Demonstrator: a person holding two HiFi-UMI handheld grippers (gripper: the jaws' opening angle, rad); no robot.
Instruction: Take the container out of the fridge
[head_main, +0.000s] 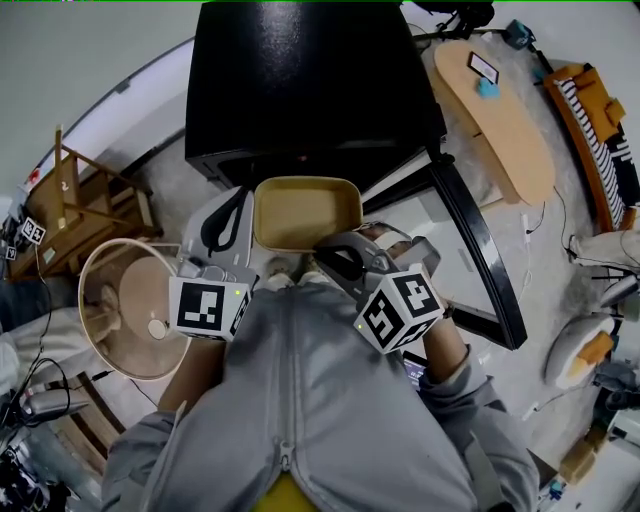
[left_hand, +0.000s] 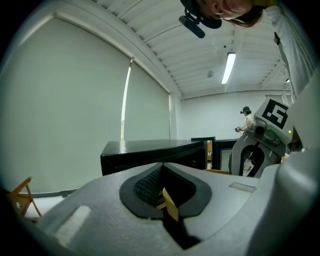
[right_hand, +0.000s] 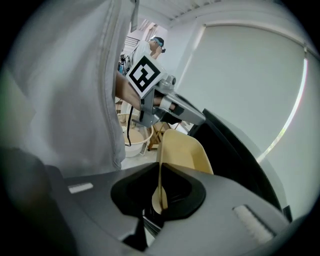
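Head view: shallow tan container (head_main: 305, 212), rectangular with rounded corners, open-topped.

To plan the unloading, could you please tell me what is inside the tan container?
Nothing shows inside the container: only its bare tan floor. The near corners are covered by the left tool and right tool, both shut on its rim.

light: bright, even; daylight through roller blind (left_hand: 75, 110) plus ceiling strip lamp (left_hand: 228, 67) | glare: soft sheen on top of black fridge (head_main: 290, 50) | shadows: weak, diffuse | optics: heavy fisheye, black vignette in both gripper views | focus: close foreground soft there, head view sharp
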